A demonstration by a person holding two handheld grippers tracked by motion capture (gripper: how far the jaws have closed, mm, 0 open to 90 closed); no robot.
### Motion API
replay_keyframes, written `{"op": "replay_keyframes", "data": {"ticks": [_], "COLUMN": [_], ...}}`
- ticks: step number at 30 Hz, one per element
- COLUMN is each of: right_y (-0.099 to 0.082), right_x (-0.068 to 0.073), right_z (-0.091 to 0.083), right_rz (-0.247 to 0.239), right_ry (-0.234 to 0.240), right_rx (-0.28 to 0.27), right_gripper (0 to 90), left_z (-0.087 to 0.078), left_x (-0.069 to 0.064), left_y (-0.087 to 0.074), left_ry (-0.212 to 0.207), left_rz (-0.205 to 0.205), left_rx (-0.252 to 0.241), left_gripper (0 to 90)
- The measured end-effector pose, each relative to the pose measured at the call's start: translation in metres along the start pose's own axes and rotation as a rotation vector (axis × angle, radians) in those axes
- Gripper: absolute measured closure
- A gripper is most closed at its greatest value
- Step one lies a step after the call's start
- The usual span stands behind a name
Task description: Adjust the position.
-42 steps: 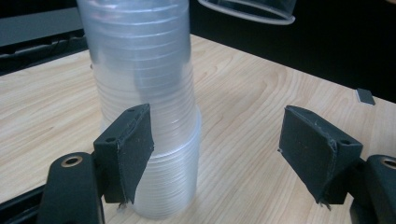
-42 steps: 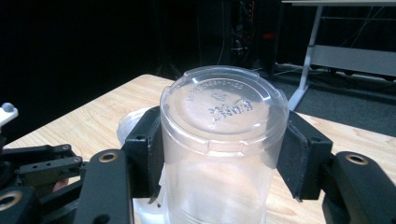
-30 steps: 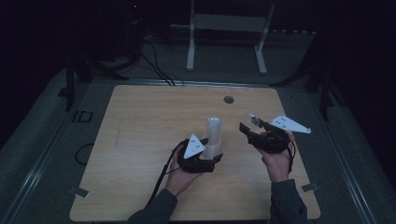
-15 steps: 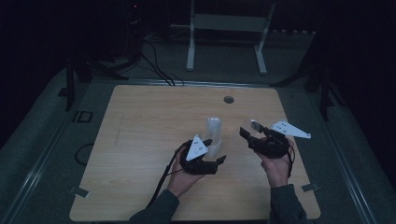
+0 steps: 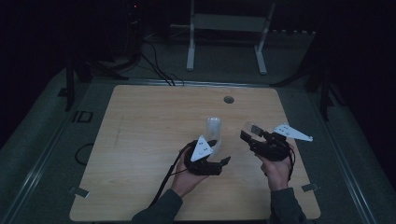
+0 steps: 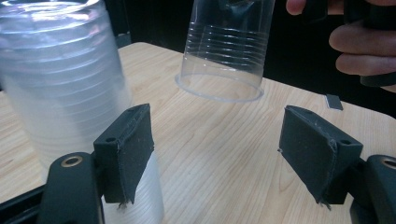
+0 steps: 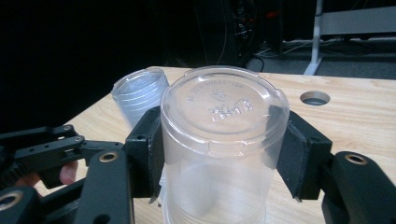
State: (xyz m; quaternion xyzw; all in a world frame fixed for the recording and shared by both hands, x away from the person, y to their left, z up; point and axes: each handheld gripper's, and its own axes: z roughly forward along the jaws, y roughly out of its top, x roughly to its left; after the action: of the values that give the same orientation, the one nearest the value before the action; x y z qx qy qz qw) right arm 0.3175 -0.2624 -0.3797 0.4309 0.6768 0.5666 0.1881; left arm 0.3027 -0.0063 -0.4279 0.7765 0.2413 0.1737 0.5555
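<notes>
**Right gripper clamped on one clear cup, left gripper apart beside the stack**

Right gripper [image 5: 247, 132], held in the person's right hand [image 5: 276, 169] at about 4 o'clock on the table [image 5: 140, 121], has its two black pads pressed against opposite sides of a single clear plastic cup [image 7: 219, 144]. In the right gripper view that cup is upside down, its embossed base facing the camera and its ribbed rim end toward the bottom of the frame. In the left gripper view the same cup [image 6: 226, 51] hangs mouth down with its rim just above the wood, the fingers of the right hand at 1 o'clock of it.

Largest first: the table, a light wooden top, fills the middle of the high view, with a round cable hole [image 5: 229, 99] near its far edge at 12 o'clock. Beyond it, on the dark floor, stands a white metal frame [image 5: 224, 32].

Next comes the stack of clear cups [image 5: 213, 133], standing mouth down near the table's centre, at 9 o'clock of the held cup and just beside it.

The left gripper [image 5: 224, 161], in the left hand [image 5: 187, 179] at 6 o'clock of the stack, has its jaws apart and nothing between them; in the left gripper view the stack [image 6: 65, 93] rises behind the left pad, outside the gap.
</notes>
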Motion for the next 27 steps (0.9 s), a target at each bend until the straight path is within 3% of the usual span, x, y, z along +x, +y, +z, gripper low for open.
{"op": "replay_keyframes", "data": {"ticks": [15, 27], "right_y": [-0.012, -0.017], "right_x": [-0.005, -0.008], "right_z": [0.001, 0.001], "right_rz": [0.057, 0.099], "right_ry": [0.029, 0.065], "right_rx": [0.014, 0.013], "right_gripper": [41.1, 41.3], "left_z": [0.013, 0.02], "left_x": [-0.009, -0.011], "left_y": [0.007, 0.01], "left_ry": [-0.03, -0.017], "left_rz": [0.023, 0.025], "left_rx": [-0.006, -0.019], "left_gripper": [25.5, 25.1]}}
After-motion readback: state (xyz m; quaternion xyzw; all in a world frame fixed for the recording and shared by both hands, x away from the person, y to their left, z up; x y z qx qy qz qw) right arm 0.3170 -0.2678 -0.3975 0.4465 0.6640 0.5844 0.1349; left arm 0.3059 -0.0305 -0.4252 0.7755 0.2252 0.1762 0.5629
